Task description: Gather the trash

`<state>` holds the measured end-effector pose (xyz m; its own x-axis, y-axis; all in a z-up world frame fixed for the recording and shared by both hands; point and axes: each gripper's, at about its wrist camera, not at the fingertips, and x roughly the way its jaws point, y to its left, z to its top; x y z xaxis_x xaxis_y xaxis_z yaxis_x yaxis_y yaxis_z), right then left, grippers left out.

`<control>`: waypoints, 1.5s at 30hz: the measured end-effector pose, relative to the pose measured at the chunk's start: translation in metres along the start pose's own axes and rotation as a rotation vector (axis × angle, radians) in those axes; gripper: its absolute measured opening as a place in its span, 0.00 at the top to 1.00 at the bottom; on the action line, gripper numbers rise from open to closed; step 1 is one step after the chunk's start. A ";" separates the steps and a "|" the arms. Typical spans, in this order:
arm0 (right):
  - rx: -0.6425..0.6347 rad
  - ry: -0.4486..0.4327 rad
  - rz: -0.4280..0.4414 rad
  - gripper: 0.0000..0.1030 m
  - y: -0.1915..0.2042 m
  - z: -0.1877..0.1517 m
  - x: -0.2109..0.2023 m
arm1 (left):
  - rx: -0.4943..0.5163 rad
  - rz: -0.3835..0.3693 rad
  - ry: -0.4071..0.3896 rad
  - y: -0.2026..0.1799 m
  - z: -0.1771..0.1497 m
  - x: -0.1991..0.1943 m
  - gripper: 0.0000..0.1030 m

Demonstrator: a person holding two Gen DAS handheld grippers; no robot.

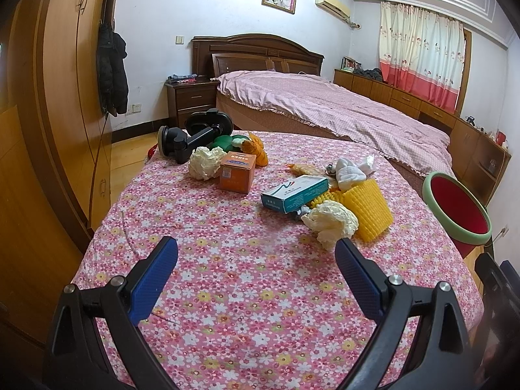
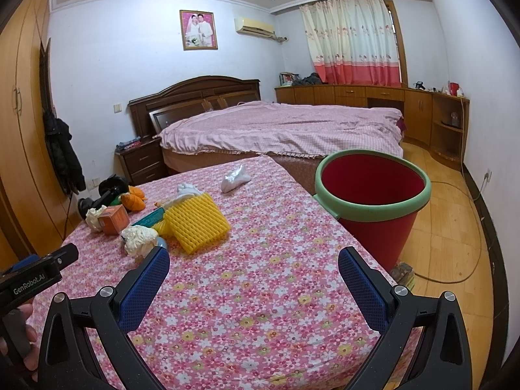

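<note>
trash still on table, both grippers empty

left gripper and right gripper both spread wide, grasping nothing, hovering over the floral table. trash sits mid-table: crumpled paper nearest, teal box, orange box, yellow foam net. red bucket stands off the table's right edge. risk: toys mixed in (plush carrot) could get binned; paper may slip loose. readable: "genrobot.ai" on the gripper body; box text too small.
</note>
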<state>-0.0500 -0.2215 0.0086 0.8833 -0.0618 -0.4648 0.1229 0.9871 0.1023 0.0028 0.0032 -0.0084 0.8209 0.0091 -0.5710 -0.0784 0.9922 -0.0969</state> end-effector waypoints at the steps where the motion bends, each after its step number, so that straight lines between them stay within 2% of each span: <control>1: 0.003 0.000 0.000 0.00 0.000 0.000 0.000 | 0.000 0.000 0.000 0.000 0.000 0.000 0.06; 23: -0.009 0.001 0.012 0.00 -0.001 0.005 0.009 | 0.001 -0.006 0.016 -0.002 0.003 0.008 0.06; 30: -0.028 0.001 0.034 0.00 -0.008 0.014 0.023 | 0.008 -0.034 0.048 -0.009 0.013 0.024 0.06; 36: -0.052 0.023 0.015 0.00 -0.016 0.017 0.039 | 0.054 -0.102 0.088 -0.032 0.018 0.042 0.06; 41: -0.043 0.071 0.031 0.00 -0.022 0.016 0.055 | 0.100 -0.150 0.142 -0.055 0.018 0.066 0.18; 45: -0.042 0.103 0.023 0.00 -0.027 0.013 0.067 | 0.104 -0.189 0.191 -0.066 0.018 0.086 0.36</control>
<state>0.0122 -0.2545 -0.0139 0.8341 -0.0255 -0.5510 0.0821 0.9935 0.0783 0.0889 -0.0592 -0.0363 0.6936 -0.1908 -0.6946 0.1319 0.9816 -0.1379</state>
